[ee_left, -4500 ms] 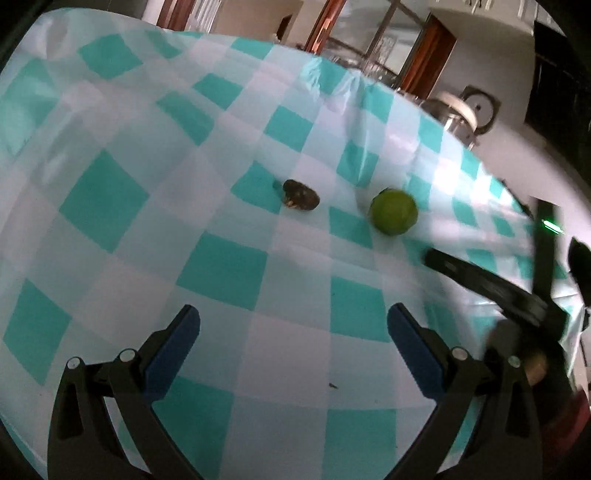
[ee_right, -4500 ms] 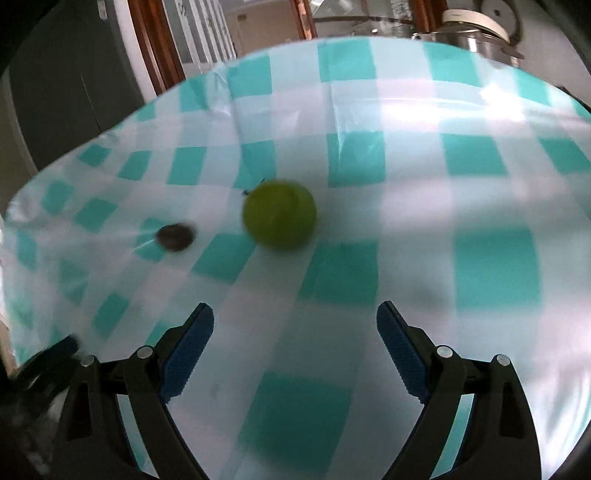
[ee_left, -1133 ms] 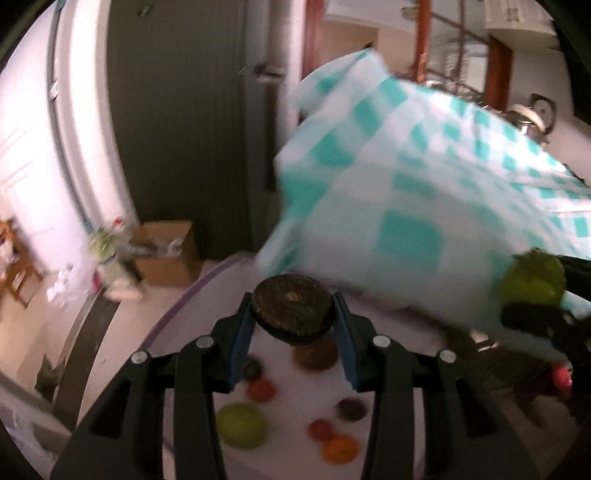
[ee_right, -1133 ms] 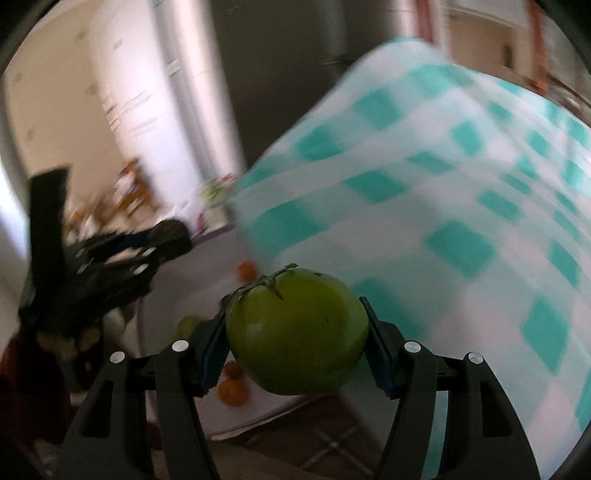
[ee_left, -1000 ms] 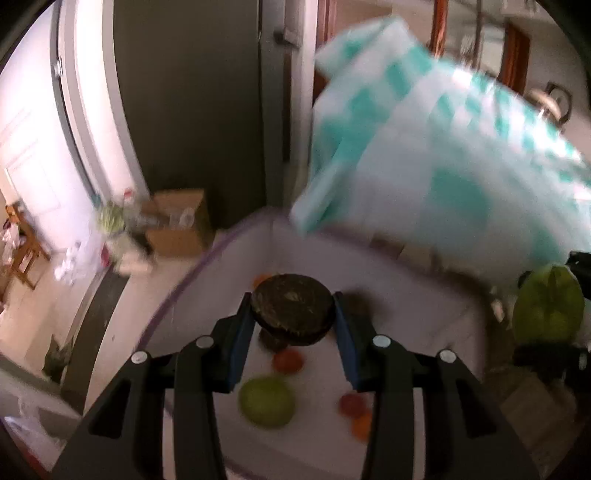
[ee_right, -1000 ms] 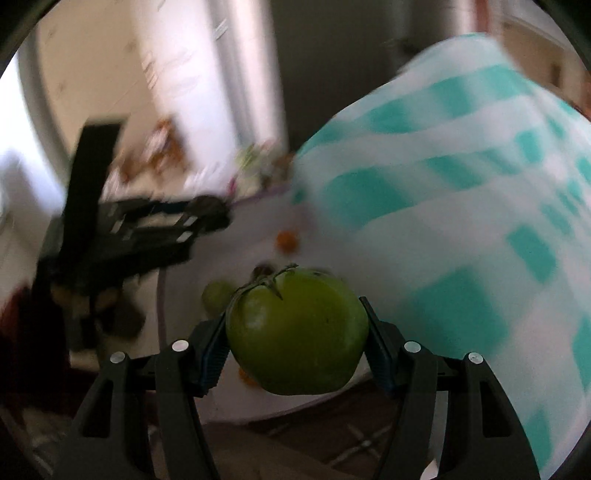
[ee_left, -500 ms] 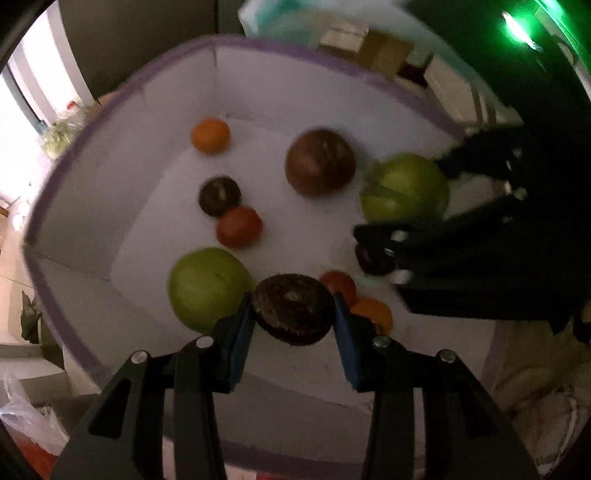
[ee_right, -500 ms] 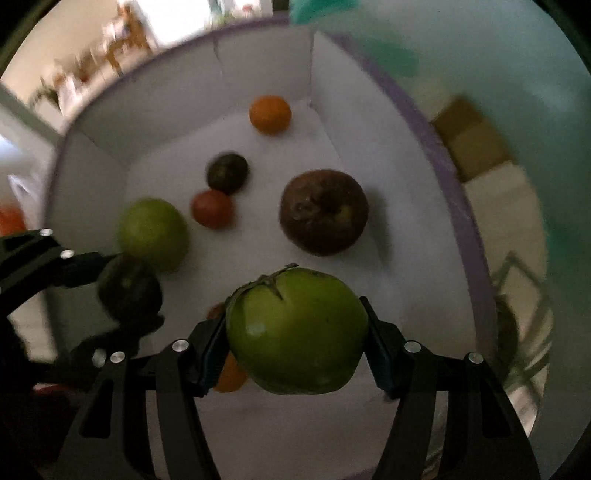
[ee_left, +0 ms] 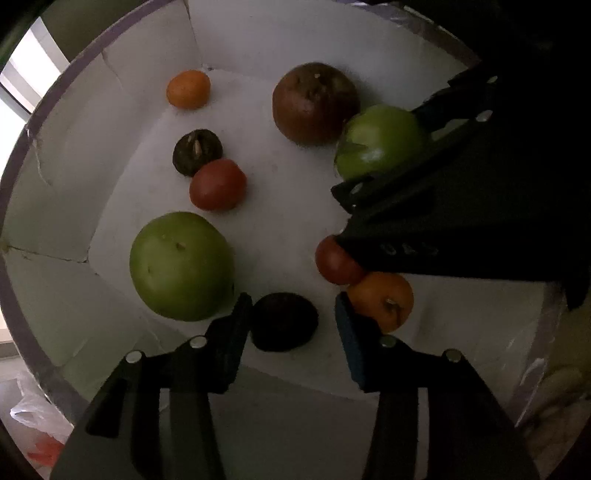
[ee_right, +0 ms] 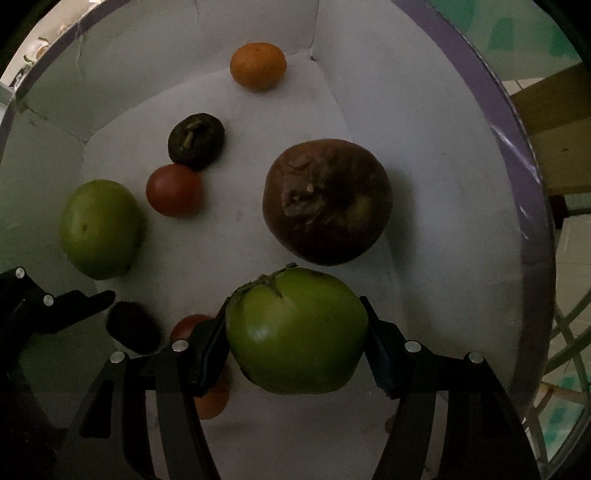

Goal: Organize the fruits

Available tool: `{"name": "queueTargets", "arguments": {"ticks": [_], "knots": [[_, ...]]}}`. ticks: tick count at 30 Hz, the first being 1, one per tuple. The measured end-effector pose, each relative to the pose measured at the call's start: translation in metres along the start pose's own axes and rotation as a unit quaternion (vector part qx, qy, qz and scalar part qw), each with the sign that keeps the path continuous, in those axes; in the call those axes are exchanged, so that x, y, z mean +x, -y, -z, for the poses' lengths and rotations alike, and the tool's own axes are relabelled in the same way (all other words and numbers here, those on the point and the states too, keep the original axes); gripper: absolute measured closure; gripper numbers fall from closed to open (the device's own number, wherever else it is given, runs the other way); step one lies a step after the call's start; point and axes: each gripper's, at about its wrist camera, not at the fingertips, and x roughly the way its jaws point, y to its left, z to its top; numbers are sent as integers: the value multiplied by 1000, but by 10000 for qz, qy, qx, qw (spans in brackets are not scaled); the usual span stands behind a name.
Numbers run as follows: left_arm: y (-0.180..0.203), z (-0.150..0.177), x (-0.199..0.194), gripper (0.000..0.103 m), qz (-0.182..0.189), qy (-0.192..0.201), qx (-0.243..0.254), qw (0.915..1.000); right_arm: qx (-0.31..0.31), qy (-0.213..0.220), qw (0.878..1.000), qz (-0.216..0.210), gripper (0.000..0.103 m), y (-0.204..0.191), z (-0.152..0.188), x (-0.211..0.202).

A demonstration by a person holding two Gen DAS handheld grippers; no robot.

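Observation:
Both grippers hang inside a white box with a purple rim (ee_left: pixel 22 155) (ee_right: pixel 517 122). My left gripper (ee_left: pixel 291 325) is open; the small dark fruit (ee_left: pixel 283 320) (ee_right: pixel 133 331) sits loose between its spread fingers, low in the box. My right gripper (ee_right: pixel 297 332) is shut on a green tomato (ee_right: pixel 295 332), which also shows in the left wrist view (ee_left: pixel 378 140), held above the box floor.
Several fruits lie on the box floor: a large brown fruit (ee_right: pixel 327 201), a big green one (ee_left: pixel 181 266), red tomatoes (ee_left: pixel 218 184) (ee_left: pixel 336 262), oranges (ee_left: pixel 188 89) (ee_left: pixel 382 299) and a small dark fruit (ee_right: pixel 195 140). The checked tablecloth (ee_right: pixel 524 33) shows beyond the rim.
Both grippers swung off the table and down into the box. My left gripper has opened and let go of the dark fruit. My right still holds the green tomato.

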Motion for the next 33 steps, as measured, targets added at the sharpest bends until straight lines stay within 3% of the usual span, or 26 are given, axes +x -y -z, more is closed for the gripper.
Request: {"name": "queueTargets", "arguments": {"ticks": [2, 6, 11, 15, 18, 23, 30, 33], "knots": [[1, 1, 0, 50, 31, -27, 7, 10000, -42, 5, 10000, -41, 40, -5, 5, 1], [-1, 4, -13, 24, 130, 210, 12, 9997, -90, 491, 9987, -140, 26, -5, 9, -20], [-7, 30, -60, 23, 696, 906, 397, 9927, -519, 1018, 9932, -224, 19, -12, 28, -50], [-21, 59, -113, 12, 954, 1527, 792, 9805, -1076, 1365, 9846, -179, 18, -30, 49, -69], [-30, 68, -140, 3, 909, 1822, 639, 9770, -1280, 1653, 9777, -209, 16, -54, 58, -86], [-56, 53, -184, 3, 946, 2471, 145, 9643, -1315, 1992, 9711, -52, 16, -50, 69, -121], [-50, 38, -237, 2, 187, 3293, 32, 9440, -1017, 2424, 9647, 165, 16, -40, 82, -151], [-48, 35, -240, 2, -861, 3472, -317, 9333, -830, 2364, 9679, 216, 16, -38, 87, -156]]}}
